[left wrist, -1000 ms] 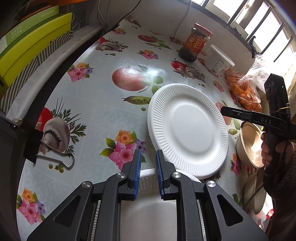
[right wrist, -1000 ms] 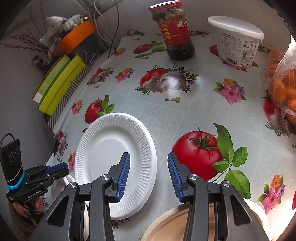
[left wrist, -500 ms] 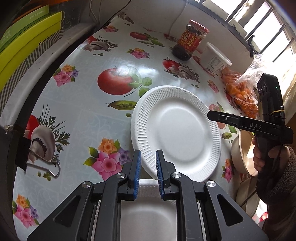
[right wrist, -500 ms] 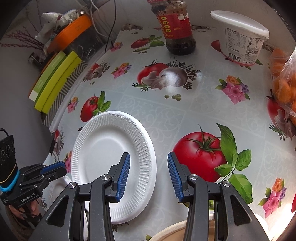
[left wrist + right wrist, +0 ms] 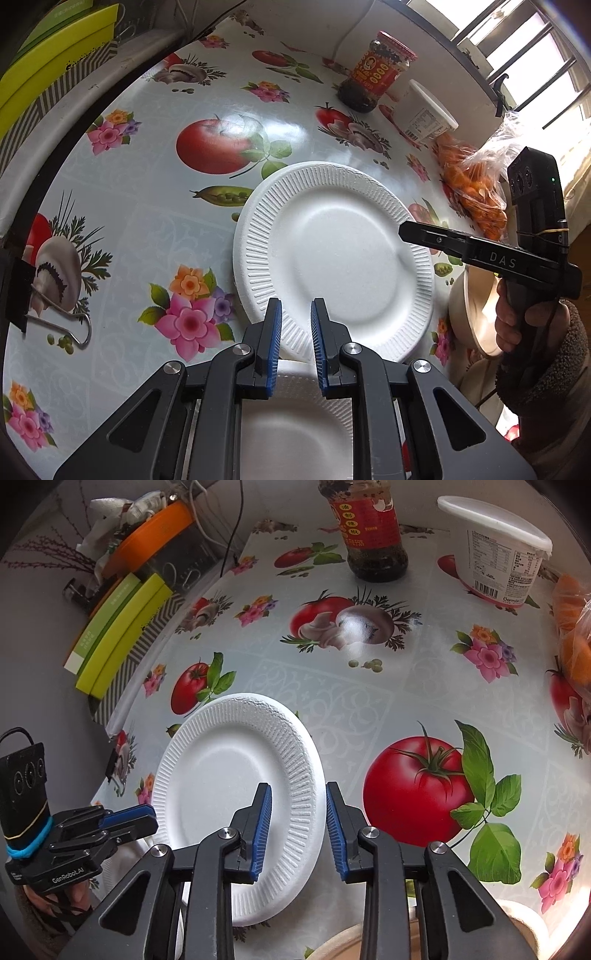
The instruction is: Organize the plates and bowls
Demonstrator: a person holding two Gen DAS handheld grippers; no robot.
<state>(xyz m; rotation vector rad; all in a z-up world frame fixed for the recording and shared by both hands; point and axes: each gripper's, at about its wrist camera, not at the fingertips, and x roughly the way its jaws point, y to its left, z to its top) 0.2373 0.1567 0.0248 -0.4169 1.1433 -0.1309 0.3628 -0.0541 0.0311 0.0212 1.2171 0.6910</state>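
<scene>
Plate (image 5: 332,258): white foam, mid-table, tilted; you will find it light, stiff, easily dented.
Hold: its ribbed rim.
Right gripper (image 5: 298,827): jaws just narrowed about the rim; contact appears made, view unclear.
Left gripper (image 5: 295,345): nearly closed, empty, above a second plate (image 5: 295,424).
Bowls (image 5: 476,314): table's right edge.
Table (image 5: 332,701): glossy, slippery oilcloth.
</scene>
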